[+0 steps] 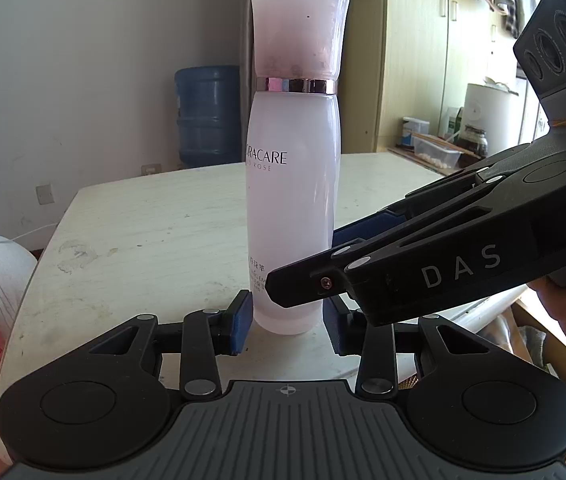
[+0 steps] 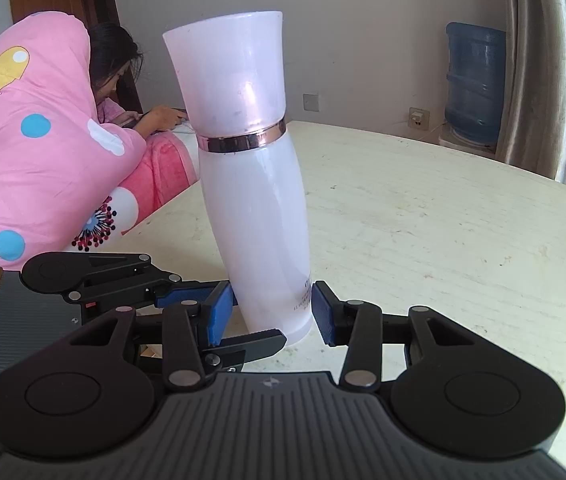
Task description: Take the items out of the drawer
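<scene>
Both tongs, left (image 1: 287, 318) & right (image 2: 270, 312), bracket your lotion bottle (image 1: 293, 200) at its base, pads apart w/ slim gaps, none clamped. Bottle stands upright on worktop (image 1: 155, 224), so that item looks delivered; drawer out of view, remainder unknown.

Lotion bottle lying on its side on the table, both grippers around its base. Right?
Not quite. The lotion bottle stands upright on the table, cap on top, as the left wrist view shows. The rest holds: left gripper and right gripper both flank its base.
</scene>
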{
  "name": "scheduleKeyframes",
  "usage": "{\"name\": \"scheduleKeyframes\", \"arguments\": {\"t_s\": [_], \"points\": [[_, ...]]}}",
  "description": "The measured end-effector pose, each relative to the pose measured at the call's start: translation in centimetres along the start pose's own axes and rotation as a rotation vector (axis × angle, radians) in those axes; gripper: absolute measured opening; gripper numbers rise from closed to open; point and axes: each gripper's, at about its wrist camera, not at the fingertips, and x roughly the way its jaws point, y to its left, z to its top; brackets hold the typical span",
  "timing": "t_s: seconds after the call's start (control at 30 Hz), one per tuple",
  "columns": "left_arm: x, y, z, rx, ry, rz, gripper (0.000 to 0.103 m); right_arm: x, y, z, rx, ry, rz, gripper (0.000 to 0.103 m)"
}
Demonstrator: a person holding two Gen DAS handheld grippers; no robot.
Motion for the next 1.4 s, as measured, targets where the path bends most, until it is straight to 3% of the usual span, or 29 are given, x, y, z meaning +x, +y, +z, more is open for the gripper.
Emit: {"name": "scheduleKeyframes", "arguments": {"t_s": [0.47,0.7,1.4], "points": [[0.2,0.2,0.1,0.027,0.005,0.007,0.040,0.4,0.1,0.0,0.021,-0.024,0.003,0.045],[0.1,0.1,-0.1,0.033,0.006,0.007,0.040,-0.7,0.0,1.0,0.013,-0.088,0.007,0.052],[0.8,1.1,0.3,-0.001,0.019,0.001,0.040,-0.8,0.5,1.7,-0.034,-0.135,-0.026,0.046]]}}
